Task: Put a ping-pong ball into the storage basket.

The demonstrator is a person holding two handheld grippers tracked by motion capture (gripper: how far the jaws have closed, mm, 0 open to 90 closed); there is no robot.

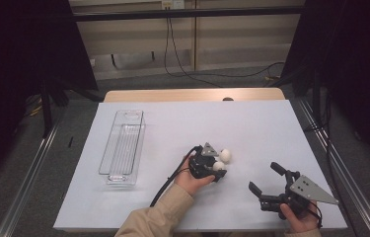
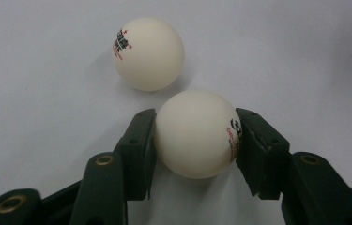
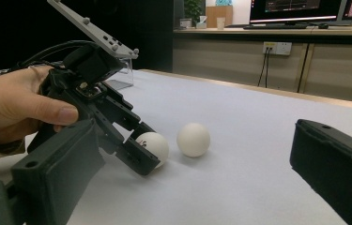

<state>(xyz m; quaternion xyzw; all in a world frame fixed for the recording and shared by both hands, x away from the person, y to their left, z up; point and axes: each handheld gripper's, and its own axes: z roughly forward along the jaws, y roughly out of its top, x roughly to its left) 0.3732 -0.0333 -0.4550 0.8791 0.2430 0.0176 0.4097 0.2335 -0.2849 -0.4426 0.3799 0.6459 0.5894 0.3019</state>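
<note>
White table (image 1: 172,128): left gripper (image 2: 193,140) clamps a ball (image 2: 195,133).

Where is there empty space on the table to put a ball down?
Bare white table lies between the clear tray and the left tool, and along the far edge. It's crowded around both balls.

Lab (office-like), monitors (image 3: 300,9), black rig frame (image 1: 187,13)

From my seat, the left gripper's (image 1: 215,171) black fingers (image 3: 138,157) cover the lower half of the white ping-pong ball (image 3: 154,143) they clamp. The red-and-black print on it (image 2: 233,136) is too small to read. The right gripper's (image 1: 267,182) far finger (image 3: 338,164) runs off the frame edge.
</note>
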